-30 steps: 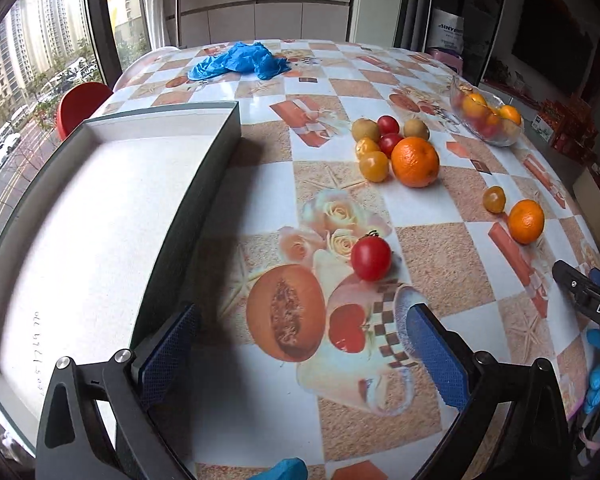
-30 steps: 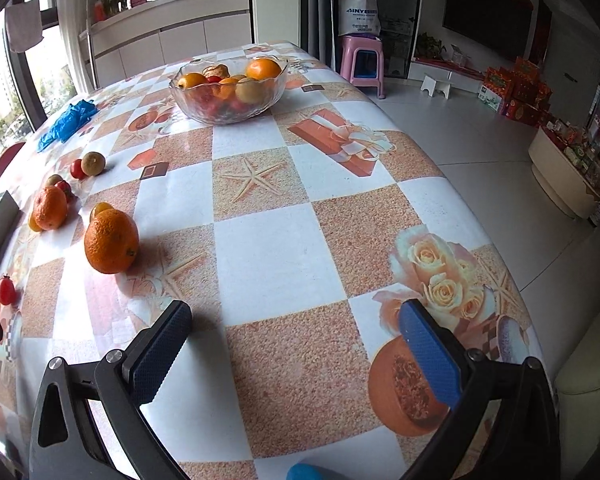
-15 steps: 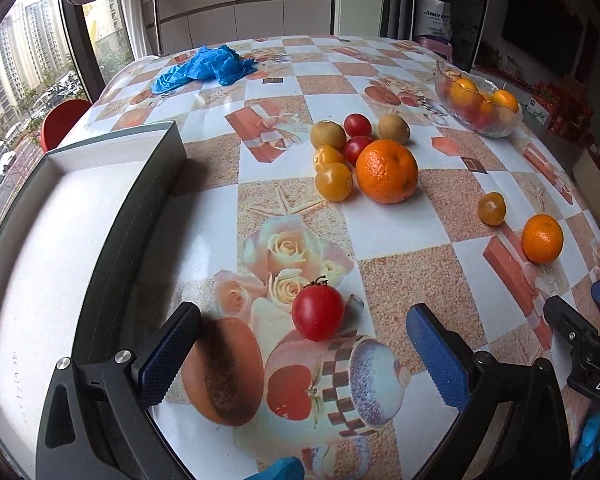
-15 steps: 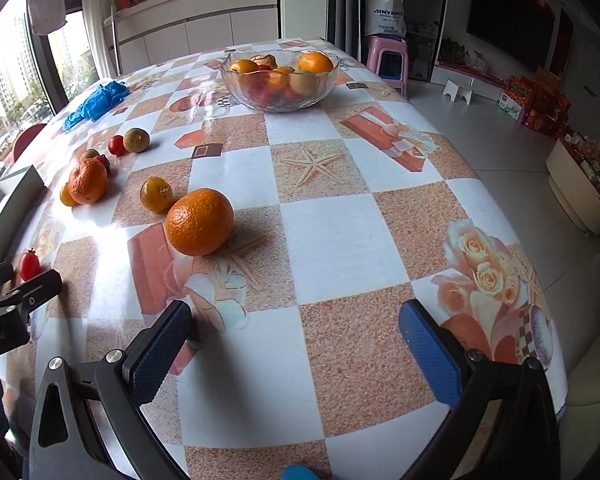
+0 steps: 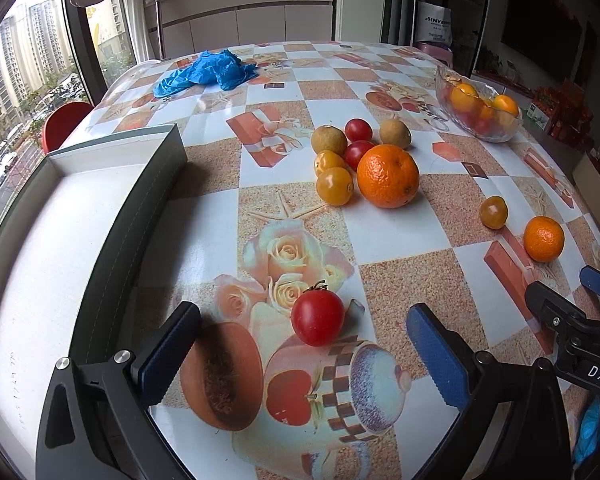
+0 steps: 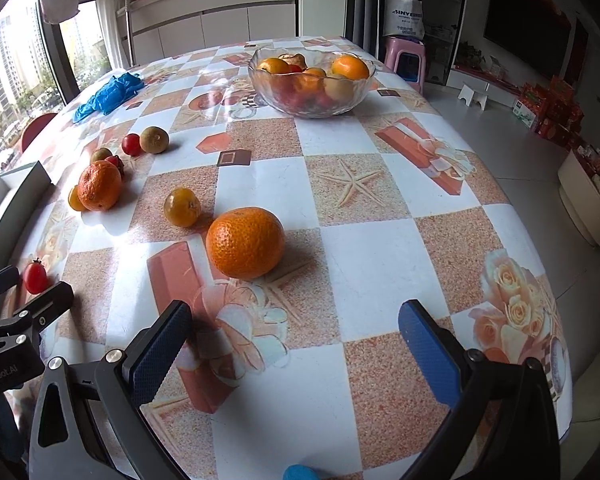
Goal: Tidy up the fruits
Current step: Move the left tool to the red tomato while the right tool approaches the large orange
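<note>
The red tomato is seen on the surface between and just ahead of the left gripper jaws, held wide apart, while the right gripper, likewise spread, is faced toward the orange.

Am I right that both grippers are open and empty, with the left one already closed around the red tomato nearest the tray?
Not quite. The left gripper is open and empty, as is the right gripper, but the left wrist view shows the red tomato lying free on the table, ahead of the wide-apart fingers.
</note>
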Demonstrator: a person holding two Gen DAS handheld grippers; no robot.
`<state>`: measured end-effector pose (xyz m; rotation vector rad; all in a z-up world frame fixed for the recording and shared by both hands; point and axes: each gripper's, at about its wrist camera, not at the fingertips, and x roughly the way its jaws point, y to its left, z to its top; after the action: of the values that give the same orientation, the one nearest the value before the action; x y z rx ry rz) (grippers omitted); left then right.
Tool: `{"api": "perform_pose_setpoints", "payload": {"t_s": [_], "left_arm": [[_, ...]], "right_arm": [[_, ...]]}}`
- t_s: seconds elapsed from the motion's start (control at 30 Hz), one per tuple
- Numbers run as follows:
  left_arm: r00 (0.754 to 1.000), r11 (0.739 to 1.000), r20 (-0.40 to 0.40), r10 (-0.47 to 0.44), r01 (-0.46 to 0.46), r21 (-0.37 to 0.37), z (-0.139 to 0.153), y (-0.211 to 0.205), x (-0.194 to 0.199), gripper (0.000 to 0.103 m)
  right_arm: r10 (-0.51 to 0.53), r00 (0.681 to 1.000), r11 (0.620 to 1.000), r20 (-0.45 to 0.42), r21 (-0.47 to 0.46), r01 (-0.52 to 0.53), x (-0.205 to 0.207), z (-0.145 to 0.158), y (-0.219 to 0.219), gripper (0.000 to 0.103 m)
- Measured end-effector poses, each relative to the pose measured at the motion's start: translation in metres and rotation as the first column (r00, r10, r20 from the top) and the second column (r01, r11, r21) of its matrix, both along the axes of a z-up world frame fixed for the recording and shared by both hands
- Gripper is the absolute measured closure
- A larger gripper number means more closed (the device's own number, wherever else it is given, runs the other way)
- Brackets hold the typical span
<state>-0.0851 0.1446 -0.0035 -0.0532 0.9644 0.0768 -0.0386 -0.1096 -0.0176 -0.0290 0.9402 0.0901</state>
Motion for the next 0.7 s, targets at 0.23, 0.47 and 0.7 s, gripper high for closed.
{"api": "perform_pose_setpoints", "payload": {"t_s": [0.23, 0.47, 0.7], "left_arm": [[1.000, 1.000, 0.001, 0.001, -0.001, 0.000, -0.001, 0.000, 0.000, 0.000], [1.000, 1.000, -0.010, 0.013, -0.013, 0.001, -0.001, -0.001, 0.005, 0.000], [0.999, 1.000, -0.042, -0.012, 0.013, 0.016, 0.004, -0.005, 0.011, 0.011]], "right_arm": [[0.002, 1.000, 1.000, 0.008, -0.001, -0.002, 0.004, 0.000, 0.004, 0.000], [0.008, 1.000, 1.000, -0.008, -0.003, -0.008, 0.010, 0.001, 0.007, 0.000], [0.065, 0.998, 0.998, -0.019, 0.010, -0.065, 0.025, 0.009, 0.021, 0.018]]}}
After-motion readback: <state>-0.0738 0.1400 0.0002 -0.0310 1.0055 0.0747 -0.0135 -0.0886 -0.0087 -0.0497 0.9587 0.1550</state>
